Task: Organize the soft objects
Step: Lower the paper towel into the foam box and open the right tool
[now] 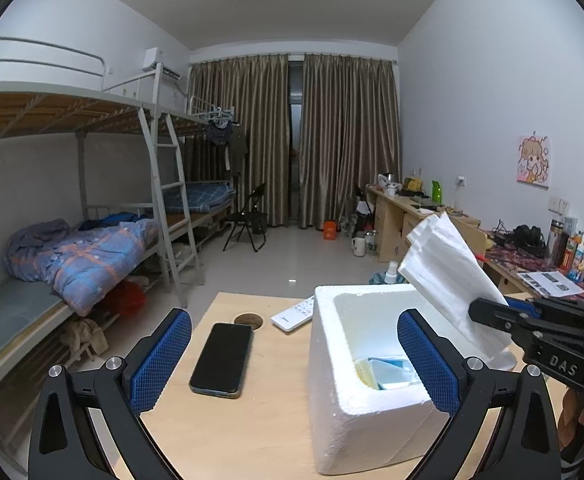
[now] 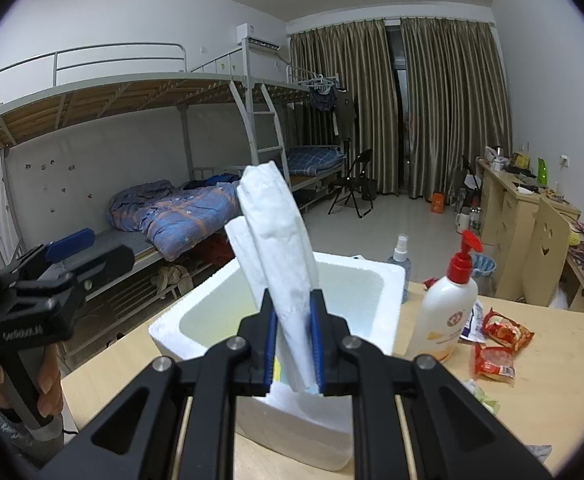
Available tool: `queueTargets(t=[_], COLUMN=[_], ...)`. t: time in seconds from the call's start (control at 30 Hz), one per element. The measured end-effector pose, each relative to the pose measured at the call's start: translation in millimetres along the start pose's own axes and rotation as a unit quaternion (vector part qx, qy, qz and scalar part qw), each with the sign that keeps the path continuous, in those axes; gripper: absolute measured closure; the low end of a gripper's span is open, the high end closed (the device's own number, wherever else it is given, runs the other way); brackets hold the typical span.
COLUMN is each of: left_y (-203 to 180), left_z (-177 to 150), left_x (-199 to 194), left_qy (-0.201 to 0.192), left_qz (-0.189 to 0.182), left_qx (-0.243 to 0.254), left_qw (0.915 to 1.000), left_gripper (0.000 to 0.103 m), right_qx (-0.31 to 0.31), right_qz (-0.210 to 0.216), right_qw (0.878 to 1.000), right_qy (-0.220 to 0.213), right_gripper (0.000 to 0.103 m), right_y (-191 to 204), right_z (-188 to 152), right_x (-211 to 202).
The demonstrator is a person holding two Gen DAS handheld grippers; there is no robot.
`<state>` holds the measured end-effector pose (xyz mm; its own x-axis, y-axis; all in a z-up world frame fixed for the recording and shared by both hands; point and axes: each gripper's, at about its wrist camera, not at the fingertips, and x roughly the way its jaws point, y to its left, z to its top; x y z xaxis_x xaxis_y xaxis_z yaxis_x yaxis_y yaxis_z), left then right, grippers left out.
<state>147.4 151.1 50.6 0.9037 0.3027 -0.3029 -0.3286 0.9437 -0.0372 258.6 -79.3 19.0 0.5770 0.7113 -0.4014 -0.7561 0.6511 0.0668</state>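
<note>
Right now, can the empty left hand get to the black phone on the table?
Probably yes. The left gripper has its fingers wide open and empty, and the phone lies flat between them on the table. Nothing covers it; the foam box stands beside it.

Both hand-held grippers raised side by side, each pointing slightly downward.

Left hand-held gripper (image 1: 294, 360): jaws spread wide, blue pads (image 1: 160, 360) well apart, nothing between them; seen from the right wrist view, gripped from below by fingers (image 2: 46, 384). Right hand-held gripper (image 2: 294, 344): jaws nearly closed, pads pinching a folded white packet (image 2: 280, 240) that stands up between them.
</note>
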Motion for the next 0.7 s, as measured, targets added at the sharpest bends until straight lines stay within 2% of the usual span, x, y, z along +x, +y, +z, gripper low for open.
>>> queueTargets(t=[0.4,0.43,0.47,0.5,0.53,0.57,0.63,0.7], left_y=[13.6,13.8,14.1,13.9,14.5,14.8,15.0,14.2], left_z=[-2.1,-2.3,-2.4,-2.4,-2.4,-2.5,-2.5,-1.8], left_x=[2.9,3.0,3.0,2.9,3.1,3.5,3.7,3.9], left_qy=[0.004,0.004,0.004,0.004,0.004,0.004,0.004,0.004], left_qz=[0.003,0.002,0.003,0.003,0.003,0.002,0.004,0.002], left_qx=[-0.01,-0.01,-0.011,-0.011,-0.012,-0.013,-0.012,-0.013], left_qw=[0.9999,0.9999,0.9999,0.9999,0.9999,0.9999,0.9999,0.9999], left_gripper=[0.0,0.0,0.0,0.0,0.0,0.0,0.0,0.0], right_qx=[0.014,0.015,0.016,0.017,0.018,0.018,0.015,0.017], right_qz=[-0.018,-0.022,-0.023,-0.022,-0.023,-0.027,-0.042,-0.038], right_qw=[0.999,0.999,0.999,0.999,0.999,0.999,0.999,0.999], right_qy=[0.023,0.025,0.025,0.025,0.023,0.02,0.017,0.014], right_gripper=[0.084,0.078,0.062,0.054,0.038,0.027,0.023,0.023], right_y=[4.4,4.2,4.2,4.4,4.3,4.4,5.1,4.9], right_z=[1.9,2.2,2.1,1.6,2.0,2.0,2.4,2.7], right_x=[24.6,25.3,25.1,24.5,23.8,22.5,20.1,18.4])
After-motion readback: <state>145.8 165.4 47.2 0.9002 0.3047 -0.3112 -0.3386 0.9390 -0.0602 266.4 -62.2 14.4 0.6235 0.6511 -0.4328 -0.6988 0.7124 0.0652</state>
